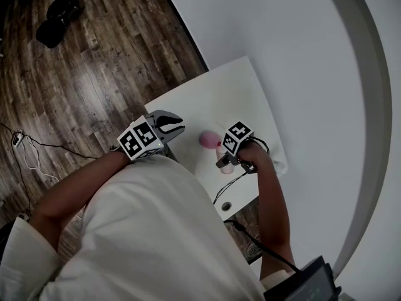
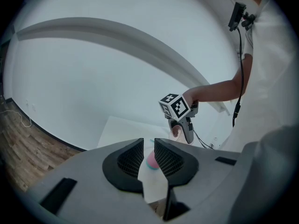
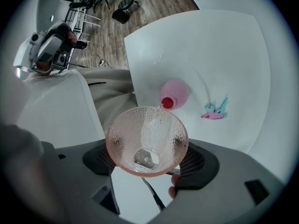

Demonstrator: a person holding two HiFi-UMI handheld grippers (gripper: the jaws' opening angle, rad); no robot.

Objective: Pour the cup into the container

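A sparse studio or test room (hard to say which): dark wood-plank floor (image 1: 106,61), bare white wall (image 1: 282,36), small square white table (image 1: 232,93), loose black cables (image 1: 37,144) trailing.

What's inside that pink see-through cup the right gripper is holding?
The dimpled translucent pink plastic cup, gripped by the right gripper, looks empty: only its clear base shows, nothing loose inside. The fingers cover parts of its outer wall.

A small white table (image 1: 238,86) lies just ahead of the fingers of the left gripper (image 1: 180,127). Past it rises a plain white wall (image 1: 294,36) with a curved grey band (image 1: 369,105). Left of the fingers, the floor (image 1: 106,61) is dark wood boards. A black lump (image 1: 57,17) lies far off on it.
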